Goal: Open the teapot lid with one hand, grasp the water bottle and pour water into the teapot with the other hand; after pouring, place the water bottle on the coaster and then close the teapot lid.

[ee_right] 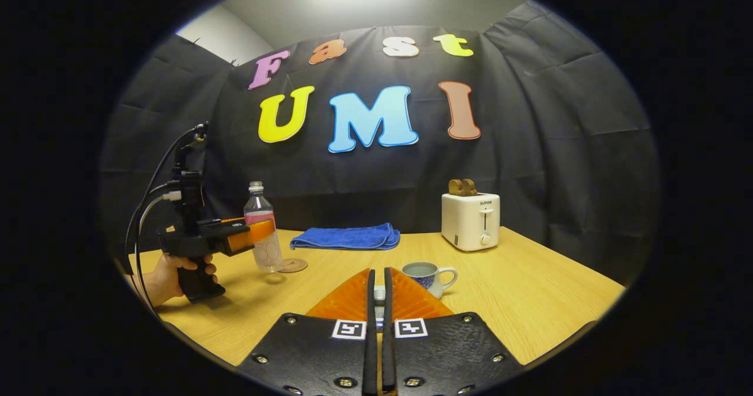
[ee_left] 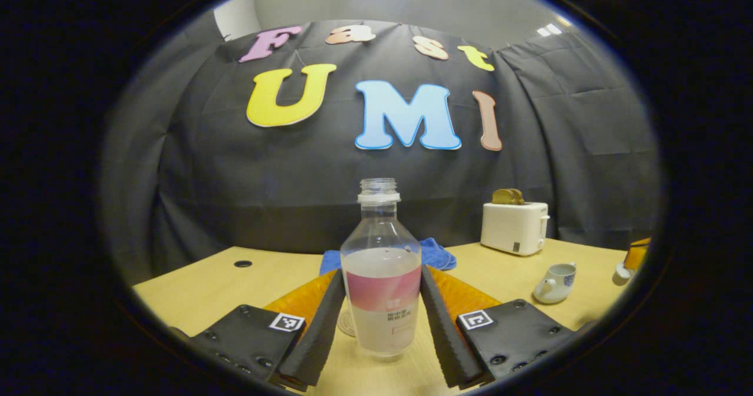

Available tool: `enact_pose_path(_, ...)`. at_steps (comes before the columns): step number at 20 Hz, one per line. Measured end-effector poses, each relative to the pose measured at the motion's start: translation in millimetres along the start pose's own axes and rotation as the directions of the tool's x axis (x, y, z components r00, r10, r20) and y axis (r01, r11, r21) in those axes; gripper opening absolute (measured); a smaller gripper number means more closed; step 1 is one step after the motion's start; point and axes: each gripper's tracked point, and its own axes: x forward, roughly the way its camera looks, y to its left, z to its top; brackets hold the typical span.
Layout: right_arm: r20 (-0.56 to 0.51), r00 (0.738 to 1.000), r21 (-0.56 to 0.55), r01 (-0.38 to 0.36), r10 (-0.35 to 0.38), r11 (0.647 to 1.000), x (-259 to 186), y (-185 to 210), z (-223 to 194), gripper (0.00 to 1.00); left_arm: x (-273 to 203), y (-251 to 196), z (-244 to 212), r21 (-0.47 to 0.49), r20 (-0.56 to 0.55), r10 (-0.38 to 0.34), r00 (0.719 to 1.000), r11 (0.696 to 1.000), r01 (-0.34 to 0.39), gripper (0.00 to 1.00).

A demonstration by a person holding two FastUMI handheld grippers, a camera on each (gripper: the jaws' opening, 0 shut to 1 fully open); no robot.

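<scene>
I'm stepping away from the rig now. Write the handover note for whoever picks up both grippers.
Left gripper: shut on the water bottle, uncapped, partly full, beside the coaster, not on it.
Right gripper: shut on the teapot lid, held off the teapot, which stands open.
Done: lid off, bottle grasped. Whether water was poured cannot be told.
Left: pour if needed, bottle onto coaster, lid back on.

Right hand-held gripper (ee_right: pixel 379 293) pinches teapot lid (ee_right: pixel 379 294); left hand-held gripper (ee_right: pixel 250 235) grips water bottle (ee_right: pixel 262 231).
</scene>
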Motion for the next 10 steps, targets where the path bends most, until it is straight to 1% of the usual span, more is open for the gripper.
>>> enact_pose_path(2, -0.008, 1.000, -0.005, -0.001, 0.001, 1.000, 5, -2, -3, 0.03, 11, 8, 2, -0.032, 0.002, 0.013, 1.000, 0.999, -0.013, 0.86)
enact_pose_path(3, -0.012, 1.000, -0.004, -0.001, 0.001, 1.000, 7, -3, -4, 0.03, 16, 10, 3, -0.034, 0.005, 0.015, 1.000, 0.999, -0.015, 0.86)
enact_pose_path(7, -0.026, 1.000, 0.003, -0.002, 0.002, 1.000, 12, -5, -9, 0.03, 42, 12, -1, 0.020, 0.008, 0.025, 1.000, 0.999, -0.025, 0.86)
enact_pose_path(10, -0.026, 1.000, 0.005, 0.002, -0.002, 1.000, 13, -7, -9, 0.03, 57, 11, -13, 0.052, -0.009, 0.031, 0.999, 0.998, -0.031, 0.85)
